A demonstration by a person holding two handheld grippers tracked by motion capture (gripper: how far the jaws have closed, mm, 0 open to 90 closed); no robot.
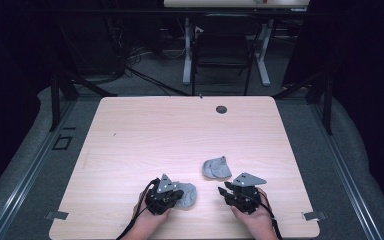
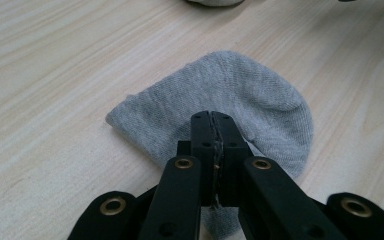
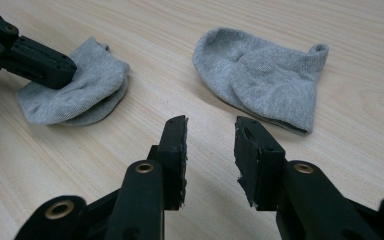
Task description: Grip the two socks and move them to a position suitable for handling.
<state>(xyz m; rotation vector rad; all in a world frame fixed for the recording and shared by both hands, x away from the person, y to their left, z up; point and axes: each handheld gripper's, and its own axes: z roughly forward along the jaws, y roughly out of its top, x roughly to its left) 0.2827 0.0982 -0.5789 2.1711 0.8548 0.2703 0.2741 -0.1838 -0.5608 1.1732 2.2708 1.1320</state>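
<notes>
Left gripper (image 2: 213, 122) is clamped tight on the folded grey sock (image 2: 230, 100), lower middle of the high view. Right gripper (image 3: 210, 135) hangs released over the table (image 1: 145, 135), second sock (image 3: 267, 75) just beyond, upper right.

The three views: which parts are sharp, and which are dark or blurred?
High view: the table is bright, the room behind it dark. Left gripper view: the sock is sharp, the near arms of the left gripper soft. Right gripper view: both socks sharp, soft shadows beneath.

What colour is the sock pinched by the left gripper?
Plain light grey knit sock, clearest in the left gripper view.
</notes>
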